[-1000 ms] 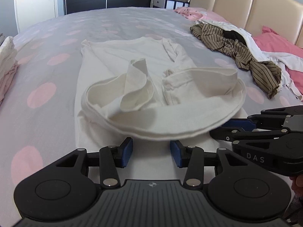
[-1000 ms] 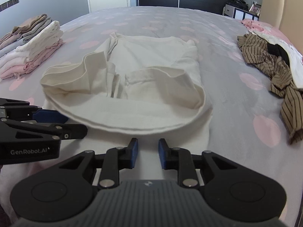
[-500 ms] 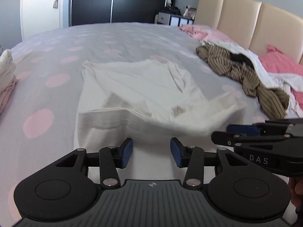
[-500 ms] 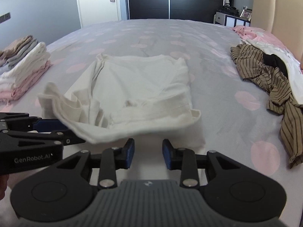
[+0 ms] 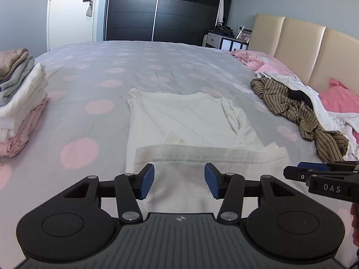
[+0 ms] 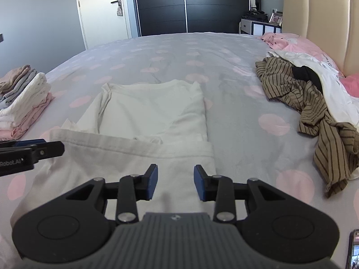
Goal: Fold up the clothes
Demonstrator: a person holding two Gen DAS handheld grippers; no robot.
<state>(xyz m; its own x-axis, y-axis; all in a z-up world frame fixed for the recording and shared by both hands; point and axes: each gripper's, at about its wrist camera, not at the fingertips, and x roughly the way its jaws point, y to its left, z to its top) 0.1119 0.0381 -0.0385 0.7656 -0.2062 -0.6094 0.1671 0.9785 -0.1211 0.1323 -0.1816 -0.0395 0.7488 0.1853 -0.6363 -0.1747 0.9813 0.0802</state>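
Observation:
A white shirt (image 5: 186,123) (image 6: 154,114) lies flat on the grey bedspread with pink dots, sleeves folded in, its near hem turned up in a band across the body. My left gripper (image 5: 179,181) hovers open just above the near part of the shirt, nothing between its blue pads. My right gripper (image 6: 175,182) is also open and empty over the shirt's near right side. Each gripper shows at the edge of the other's view: the right gripper (image 5: 318,172) and the left gripper (image 6: 31,149).
A stack of folded clothes (image 5: 20,103) (image 6: 22,96) sits at the left of the bed. A brown striped garment (image 5: 298,112) (image 6: 314,109) and white and pink clothes are heaped at the right by the beige headboard (image 5: 309,49). A phone (image 6: 353,248) shows at the lower right.
The lifted, ballooning hem has dropped and now lies flat across the shirt. Both grippers have pulled back towards the near edge and opened wider.

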